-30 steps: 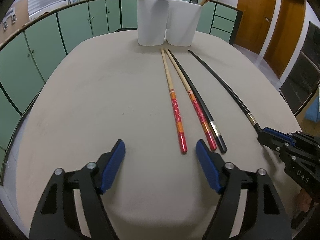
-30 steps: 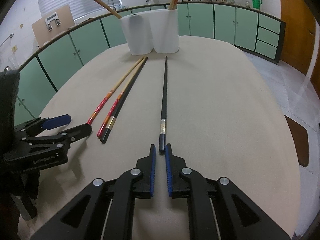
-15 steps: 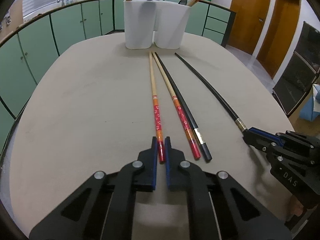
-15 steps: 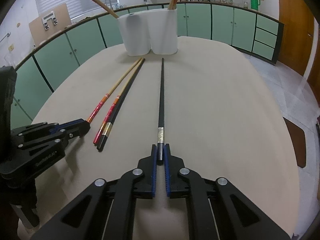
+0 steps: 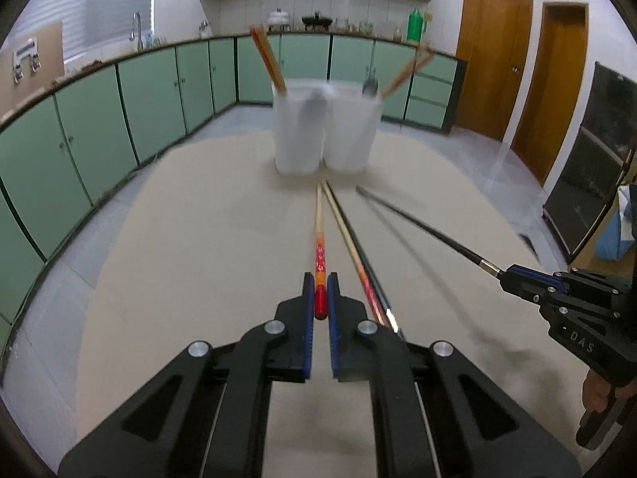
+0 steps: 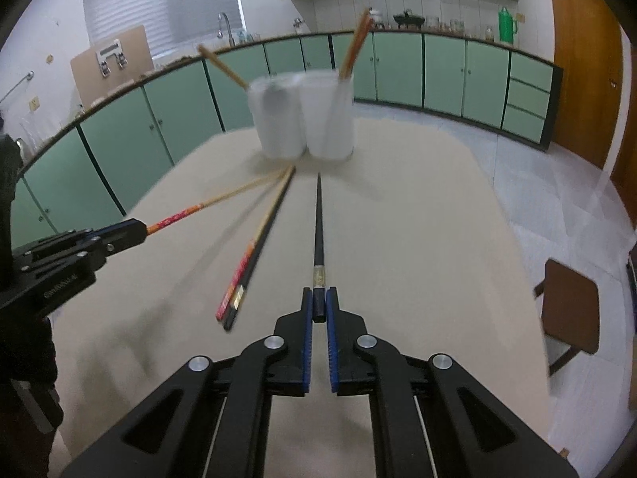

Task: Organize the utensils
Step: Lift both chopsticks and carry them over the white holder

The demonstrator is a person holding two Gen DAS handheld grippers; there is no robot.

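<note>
Chopsticks: the left gripper (image 5: pixel 321 294) is clamped on the red-ended wooden chopstick (image 5: pixel 319 247); the right gripper (image 6: pixel 319 307) is clamped on the black chopstick (image 6: pixel 318 223), both pointing toward twelve o'clock at the twin white plastic holders (image 5: pixel 324 127).

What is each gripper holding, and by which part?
Left gripper: red-patterned chopstick, by its red butt end. Right gripper: black chopstick, by its butt end.

L wrist cam: low, fwd | R: same | shared: white holders (image 5: pixel 324 131) (image 6: pixel 304 115)

Green cabinets (image 5: pixel 151 95), wood doors (image 5: pixel 493 51), tiled floor (image 6: pixel 557 199).
</note>
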